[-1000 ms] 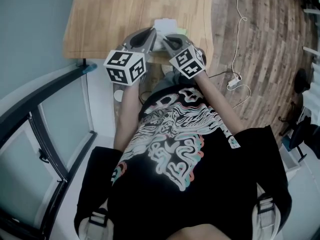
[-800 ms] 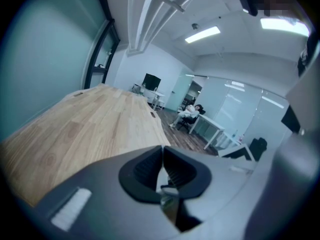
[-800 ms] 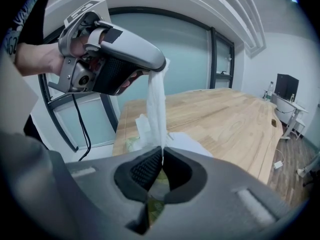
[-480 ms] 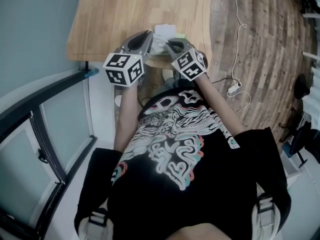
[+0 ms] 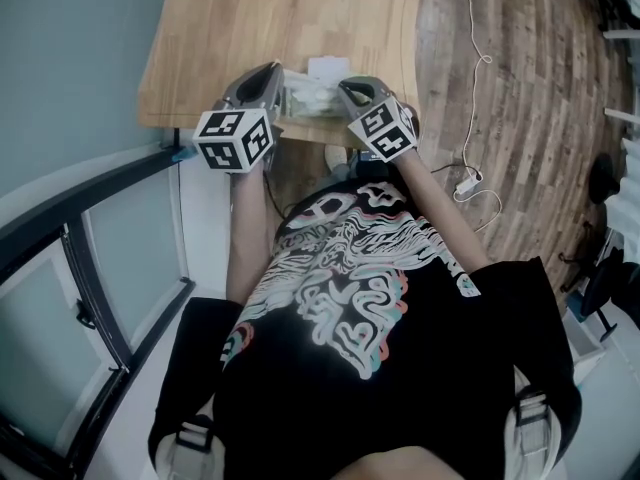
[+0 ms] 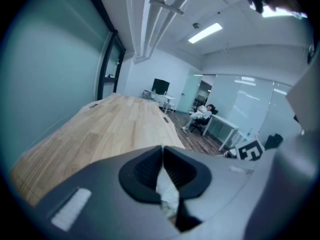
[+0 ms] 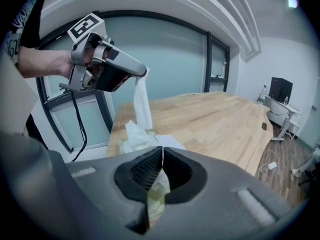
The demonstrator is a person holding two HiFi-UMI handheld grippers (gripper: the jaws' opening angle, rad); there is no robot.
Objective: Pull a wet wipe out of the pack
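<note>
The wet wipe pack (image 5: 312, 95) lies at the near edge of the wooden table (image 5: 250, 18), between my two grippers. My left gripper (image 5: 272, 71) is shut on a white wipe (image 6: 167, 194). In the right gripper view the left gripper (image 7: 142, 74) hangs above the pack (image 7: 131, 138), and the wipe (image 7: 142, 101) stretches as a strip from the pack's opening up to its tips. My right gripper (image 5: 346, 87) is shut on the pack's near edge, whose pale green wrapper (image 7: 158, 184) shows between the closed jaws (image 7: 162, 151).
The table runs far ahead, bare wood. A glass partition with a black frame (image 5: 90, 218) stands at the left. A white cable and a power strip (image 5: 467, 180) lie on the plank floor at the right. A person sits at a far desk (image 6: 202, 115).
The left gripper has moved left and up, away from the right gripper, and the wipe is drawn further out of the pack. The right gripper keeps its hold on the pack.
</note>
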